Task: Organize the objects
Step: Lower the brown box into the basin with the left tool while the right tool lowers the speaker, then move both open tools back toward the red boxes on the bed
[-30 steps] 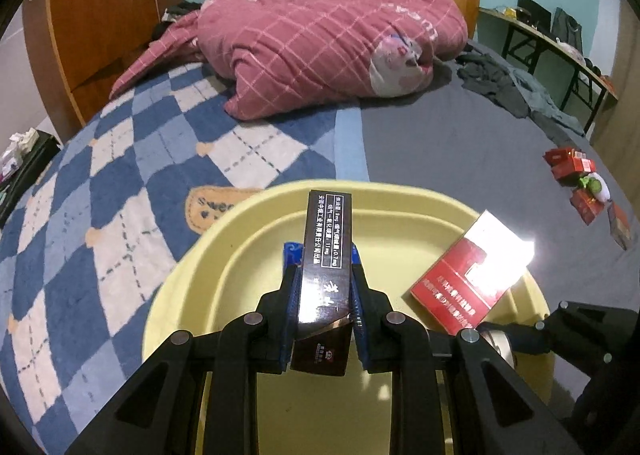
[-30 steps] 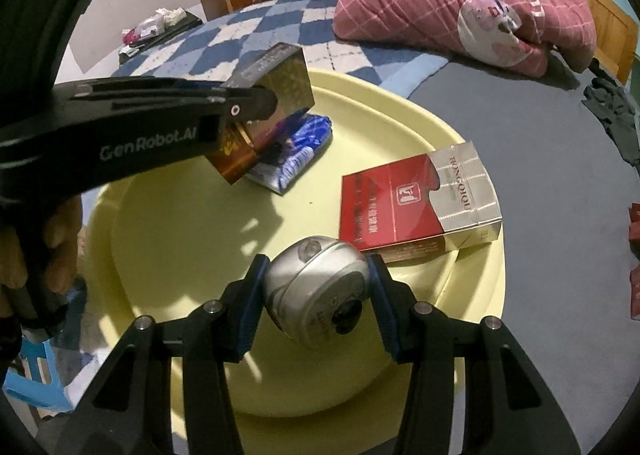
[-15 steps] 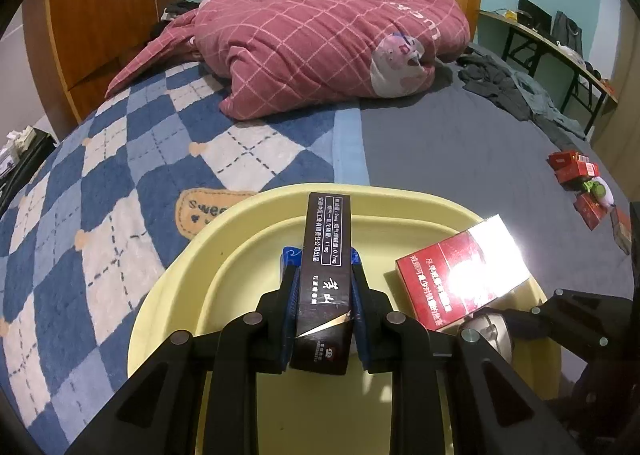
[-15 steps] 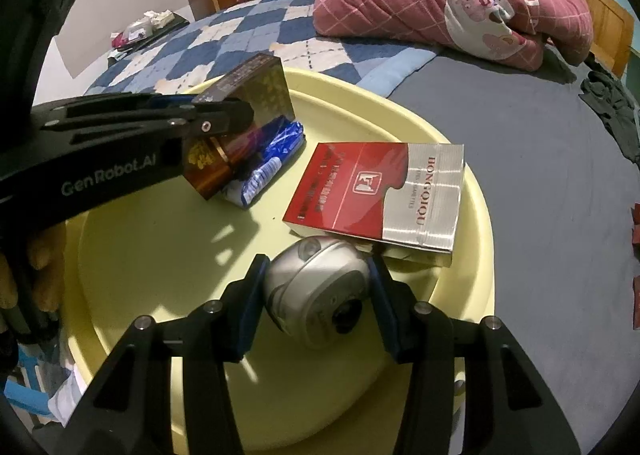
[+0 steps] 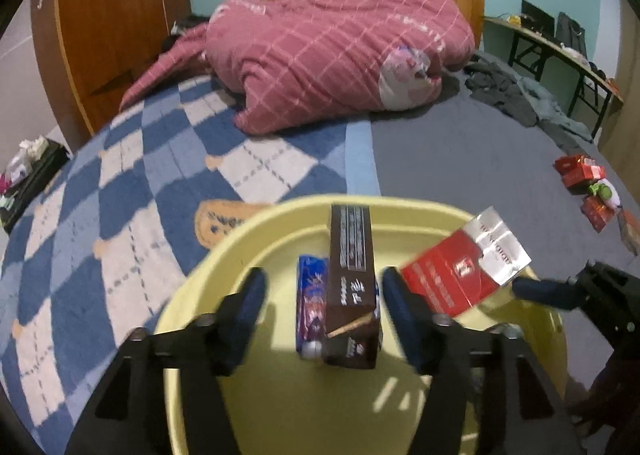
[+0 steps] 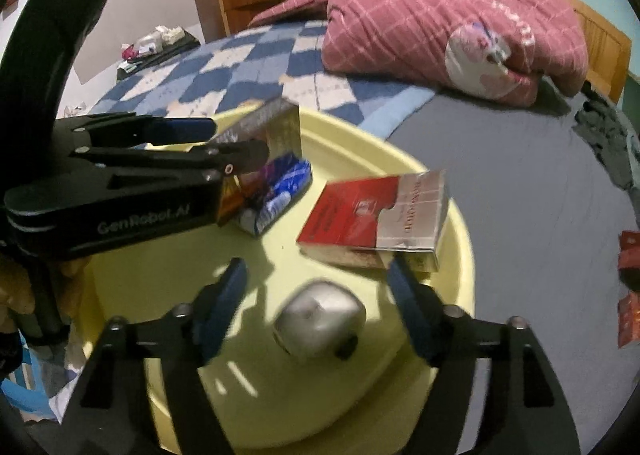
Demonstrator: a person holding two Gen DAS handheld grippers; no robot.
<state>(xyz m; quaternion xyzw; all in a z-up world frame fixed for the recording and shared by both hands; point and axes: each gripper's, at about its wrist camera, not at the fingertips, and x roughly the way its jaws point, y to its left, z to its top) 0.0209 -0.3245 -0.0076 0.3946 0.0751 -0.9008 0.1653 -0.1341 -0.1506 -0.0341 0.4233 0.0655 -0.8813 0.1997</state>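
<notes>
A yellow basin [image 5: 224,267] [image 6: 448,195] sits on the bed. My left gripper [image 5: 322,297] [image 6: 236,151] is open around a dark brown box [image 5: 352,287] [image 6: 276,123], which leans on a blue packet [image 5: 310,295] [image 6: 286,183] in the basin. My right gripper [image 6: 316,283] is open, and a silver rounded case [image 6: 320,319] lies free between its fingers on the basin floor. A red and silver cigarette pack [image 5: 466,271] [image 6: 376,219] rests against the basin's right side.
A pink checked quilt [image 5: 340,63] [image 6: 452,19] is heaped at the head of the bed. Small red packs [image 5: 584,187] [image 6: 630,255] lie on the grey sheet to the right. Dark clothes [image 5: 516,95] lie at the far right. A wooden wardrobe [image 5: 116,15] stands left.
Both grippers have opened. The left one let go of the brown box, which dropped onto the blue packet. The right one let go of the silver case into the basin.
</notes>
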